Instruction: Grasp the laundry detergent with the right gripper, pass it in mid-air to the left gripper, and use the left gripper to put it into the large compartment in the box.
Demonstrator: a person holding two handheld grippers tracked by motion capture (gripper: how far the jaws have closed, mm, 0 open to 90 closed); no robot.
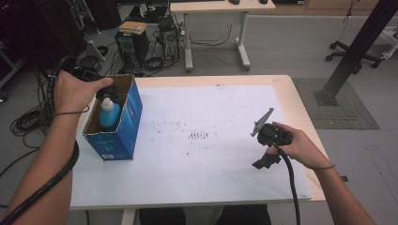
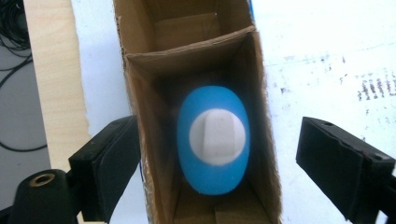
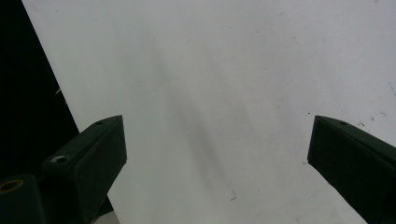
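White table [image 1: 211, 187], blue bottle [image 2: 213, 140] inside box [image 2: 147, 116]

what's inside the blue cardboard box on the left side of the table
A blue bottle with a white cap stands upright in the blue cardboard box, in one compartment behind a cardboard divider. The bottle covers most of the floor; the second compartment's floor is out of sight.

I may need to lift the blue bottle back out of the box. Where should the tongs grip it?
Grip the white cap, coming straight down from above. The blue bottle stands upright in the cardboard box, whose walls crowd its sides, so probably only the top is reachable.
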